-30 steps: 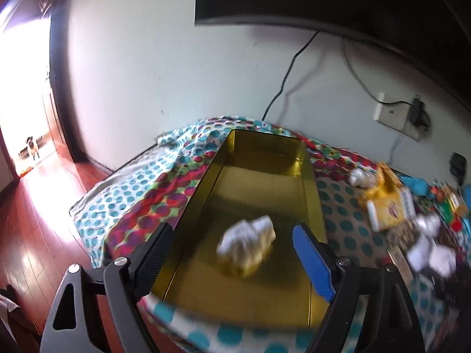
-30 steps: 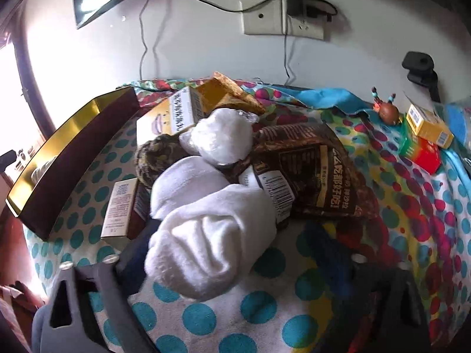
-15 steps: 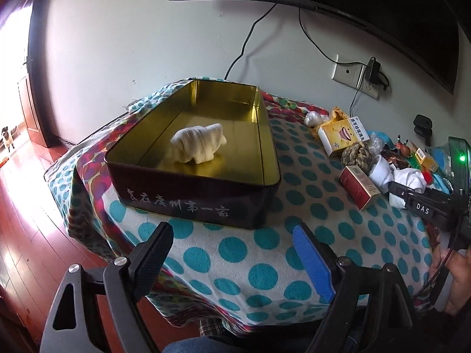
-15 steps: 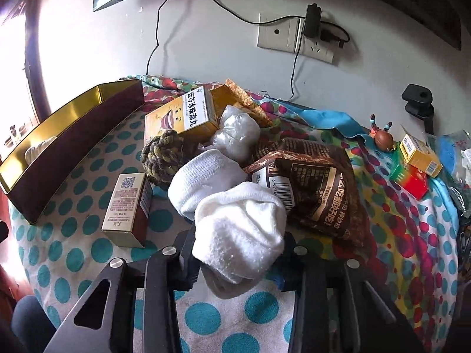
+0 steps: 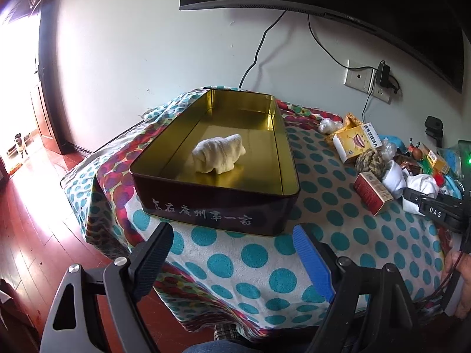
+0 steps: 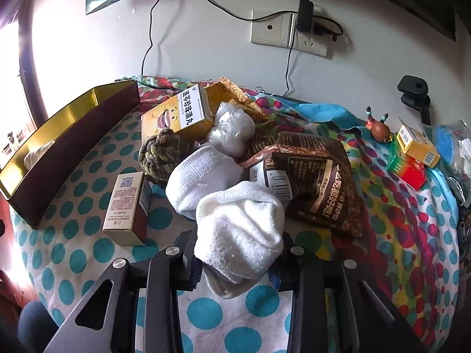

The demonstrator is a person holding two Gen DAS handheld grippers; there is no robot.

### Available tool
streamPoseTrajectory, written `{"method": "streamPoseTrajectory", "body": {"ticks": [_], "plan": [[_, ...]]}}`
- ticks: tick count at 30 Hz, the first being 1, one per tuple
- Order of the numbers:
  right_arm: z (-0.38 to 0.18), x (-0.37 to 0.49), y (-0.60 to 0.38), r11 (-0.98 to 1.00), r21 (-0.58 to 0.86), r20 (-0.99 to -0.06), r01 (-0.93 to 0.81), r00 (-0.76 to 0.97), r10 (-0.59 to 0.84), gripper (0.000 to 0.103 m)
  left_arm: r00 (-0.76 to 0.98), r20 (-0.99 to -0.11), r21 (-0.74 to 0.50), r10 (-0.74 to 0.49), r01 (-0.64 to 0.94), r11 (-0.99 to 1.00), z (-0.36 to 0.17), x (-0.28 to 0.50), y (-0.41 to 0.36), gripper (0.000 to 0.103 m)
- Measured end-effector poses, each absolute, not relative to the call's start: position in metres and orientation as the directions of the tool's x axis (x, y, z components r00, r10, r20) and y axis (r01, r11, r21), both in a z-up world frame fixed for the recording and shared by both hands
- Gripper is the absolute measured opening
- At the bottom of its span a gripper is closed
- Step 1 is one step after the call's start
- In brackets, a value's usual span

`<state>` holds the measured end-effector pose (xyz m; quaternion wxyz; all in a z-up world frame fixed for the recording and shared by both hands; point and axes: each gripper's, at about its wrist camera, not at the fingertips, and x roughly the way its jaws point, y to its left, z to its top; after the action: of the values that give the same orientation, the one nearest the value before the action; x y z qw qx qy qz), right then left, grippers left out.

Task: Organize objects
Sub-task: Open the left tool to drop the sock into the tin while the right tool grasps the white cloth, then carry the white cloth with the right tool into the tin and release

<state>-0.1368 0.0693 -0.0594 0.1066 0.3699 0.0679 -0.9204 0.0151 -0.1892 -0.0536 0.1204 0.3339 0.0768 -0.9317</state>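
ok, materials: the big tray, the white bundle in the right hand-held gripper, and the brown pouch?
Tray: likely tin-plated metal; mirror-gold inside reflects the roll lying in it, dark printed outside.
Bundle: terry-like knit fabric, probably cotton; looped matte pile, squashed between the right hand-held gripper fingers.
Pouch: glossy plastic film or foil; creased, shiny.

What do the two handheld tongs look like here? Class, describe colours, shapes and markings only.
The left tongs have black angular frames with triangular cut-outs and silver screws; one finger pad is black and ribbed, the other bright blue. The right tongs share that black frame and those screws. Seen from the left wrist, they carry a white "DAS" marking. The person's bare hand has red cables.
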Motion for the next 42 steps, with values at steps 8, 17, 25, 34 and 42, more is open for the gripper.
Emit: {"method": "streamPoseTrajectory", "body": {"ticks": [8,17,25,34,42], "plan": [[-0.030,-0.131,0.060,-0.962,-0.034,-0.653,0.270,-0.735,-0.183,0.031,-0.746,-0.640,-0.069,-0.182,0.292,-0.954,-0.052,0.017,-0.193,0.086],[0.004,-0.134,-0.020,-0.904,-0.062,-0.623,0.422,-0.724,-0.295,0.031,-0.737,-0.649,-0.068,-0.187,0.302,-0.951,-0.053,0.016,-0.196,0.086],[0.006,-0.131,-0.116,-0.814,-0.131,-0.628,0.566,-0.683,-0.374,0.031,-0.725,-0.665,-0.085,-0.177,0.310,-0.947,-0.057,0.013,-0.202,0.086],[0.000,-0.140,-0.205,-0.707,-0.229,-0.645,0.669,-0.648,-0.405,0.032,-0.725,-0.669,-0.131,-0.163,0.331,-0.935,-0.057,0.013,-0.215,0.086],[-0.032,-0.164,-0.248,-0.620,-0.258,-0.731,0.741,-0.569,-0.376,0.034,-0.720,-0.678,-0.154,-0.146,0.333,-0.930,-0.059,0.010,-0.221,0.086]]}}
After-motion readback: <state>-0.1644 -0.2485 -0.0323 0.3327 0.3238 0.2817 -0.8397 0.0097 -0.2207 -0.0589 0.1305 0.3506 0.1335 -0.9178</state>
